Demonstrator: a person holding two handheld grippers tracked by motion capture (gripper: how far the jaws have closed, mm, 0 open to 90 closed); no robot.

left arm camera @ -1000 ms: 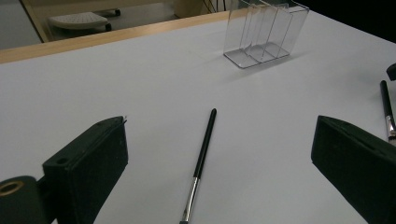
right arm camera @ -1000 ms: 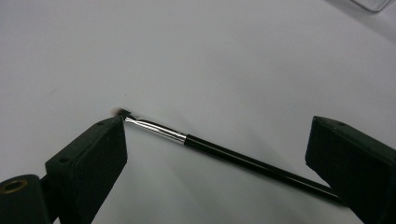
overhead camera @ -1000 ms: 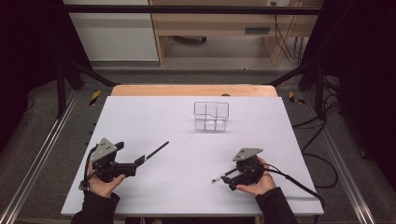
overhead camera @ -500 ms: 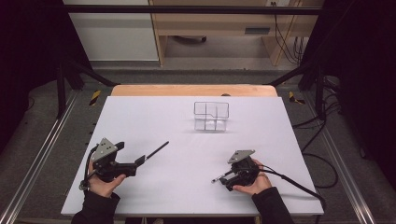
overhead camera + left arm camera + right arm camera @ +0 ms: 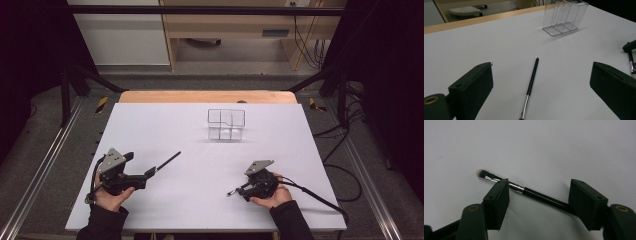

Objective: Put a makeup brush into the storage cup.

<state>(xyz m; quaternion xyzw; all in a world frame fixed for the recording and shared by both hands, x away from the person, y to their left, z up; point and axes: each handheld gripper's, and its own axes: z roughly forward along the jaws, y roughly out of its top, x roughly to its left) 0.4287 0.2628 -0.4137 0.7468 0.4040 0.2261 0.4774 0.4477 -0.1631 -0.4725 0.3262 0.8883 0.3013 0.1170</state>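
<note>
Two brushes lying on the table: right gripper (image 5: 537, 195) jaws have just been closing around the small brush (image 5: 524, 191) between them, not pinching yet. Left gripper (image 5: 541, 90) is sitting wide apart, long brush (image 5: 531, 86) just ahead. Next, I'd guess: squeeze, lift.

Black fingers (image 5: 496, 202), dark sleeves (image 5: 102, 222)

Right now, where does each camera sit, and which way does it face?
High view: above the near edge, facing forward and down on the table; both hands and forearms show.
Left tool view: on the left tool, jaws wide, facing a brush and the clear box.
Right tool view: on the right tool, facing another brush between its closing jaws.
High and left views share the box.
</note>
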